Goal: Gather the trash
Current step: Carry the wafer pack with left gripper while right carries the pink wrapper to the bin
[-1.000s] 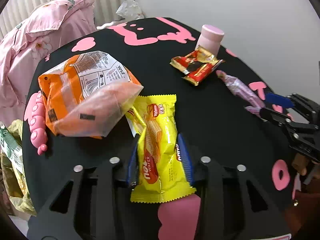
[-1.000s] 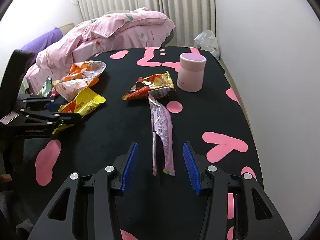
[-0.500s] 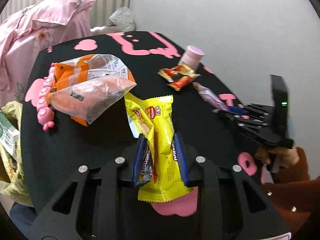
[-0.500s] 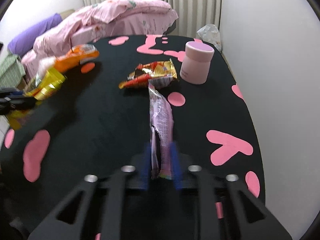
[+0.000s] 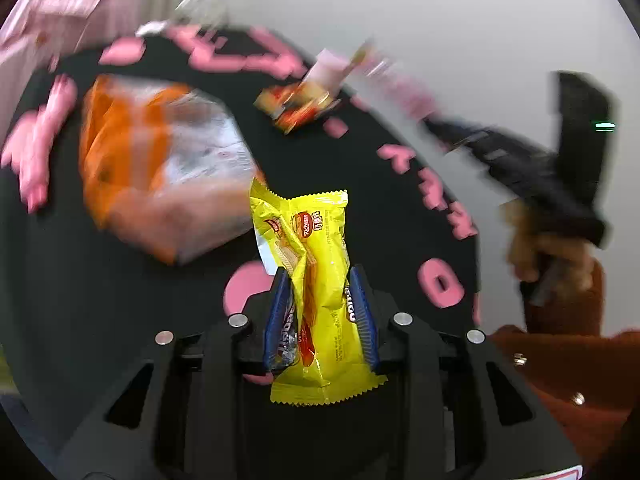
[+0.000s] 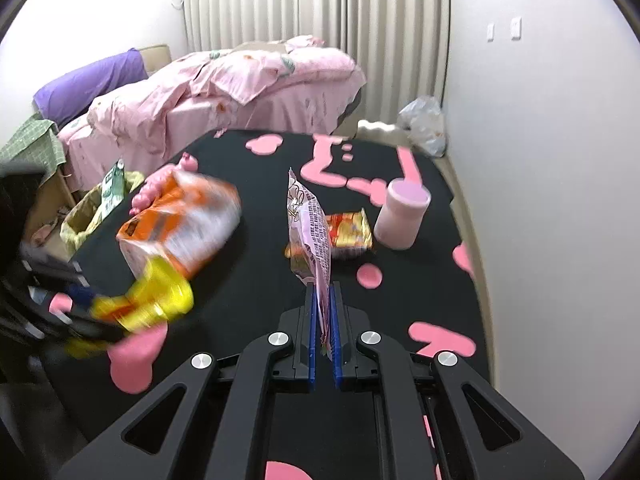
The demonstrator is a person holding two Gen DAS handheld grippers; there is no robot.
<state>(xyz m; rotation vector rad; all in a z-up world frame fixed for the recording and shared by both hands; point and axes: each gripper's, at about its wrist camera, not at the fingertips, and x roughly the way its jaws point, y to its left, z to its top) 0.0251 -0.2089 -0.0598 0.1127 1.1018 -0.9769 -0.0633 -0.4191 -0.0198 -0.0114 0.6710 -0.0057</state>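
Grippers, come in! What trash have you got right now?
Left gripper shut on yellow wafer wrapper. Right gripper shut on pink wrapper. Orange bag and red-gold wrapper lie on the table. Nothing in the way.

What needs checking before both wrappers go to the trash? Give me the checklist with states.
1. Left tool shut on the yellow wafer wrapper: ok.
2. Right tool shut on the pink wrapper: ok.
3. Pink wrapper lifted off the black table: ok.
4. Yellow wafer wrapper clear of the orange bag: cannot tell, blurred.
5. Trash bag beside the table open and reachable: cannot tell.
6. Red-gold wrapper collected: not ok.
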